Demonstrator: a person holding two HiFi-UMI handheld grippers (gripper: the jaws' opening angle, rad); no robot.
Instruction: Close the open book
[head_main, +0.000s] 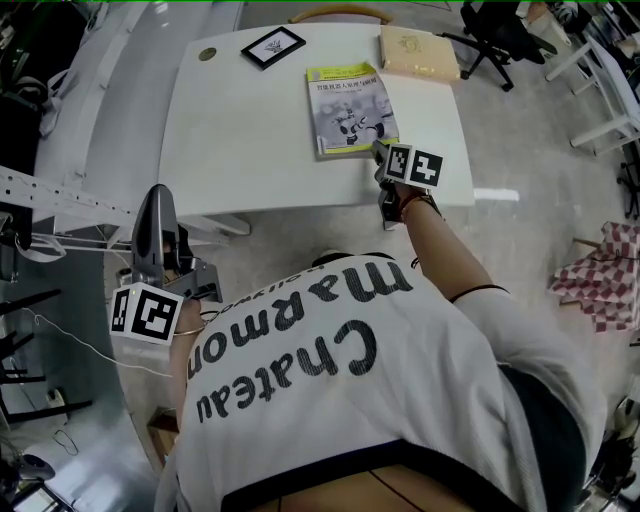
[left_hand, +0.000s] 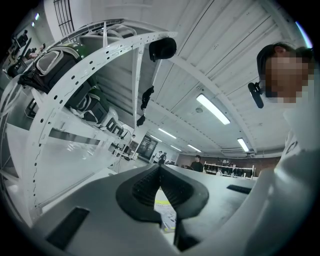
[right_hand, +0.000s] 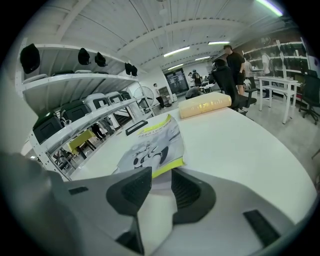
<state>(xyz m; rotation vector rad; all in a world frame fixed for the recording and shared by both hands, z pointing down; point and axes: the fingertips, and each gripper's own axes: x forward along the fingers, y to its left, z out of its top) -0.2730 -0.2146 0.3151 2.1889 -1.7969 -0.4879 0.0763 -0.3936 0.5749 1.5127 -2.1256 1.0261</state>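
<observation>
The book (head_main: 348, 105) lies shut on the white table (head_main: 240, 140), its yellow-green and grey cover facing up. My right gripper (head_main: 380, 152) is at the book's near right corner. In the right gripper view the book (right_hand: 152, 147) lies just beyond my right gripper (right_hand: 161, 175), whose pads stand apart and press on nothing. My left gripper (head_main: 157, 195) hangs off the table at the lower left, beside the person's body. In the left gripper view my left gripper (left_hand: 160, 170) has its fingertips touching and holds nothing.
A tan book (head_main: 418, 52) lies at the table's far right corner. A black picture frame (head_main: 273, 46) and a small round disc (head_main: 207, 54) are at the far edge. A white rack (head_main: 60, 200) stands left, an office chair (head_main: 490, 30) behind, and a checked cloth (head_main: 600, 275) right.
</observation>
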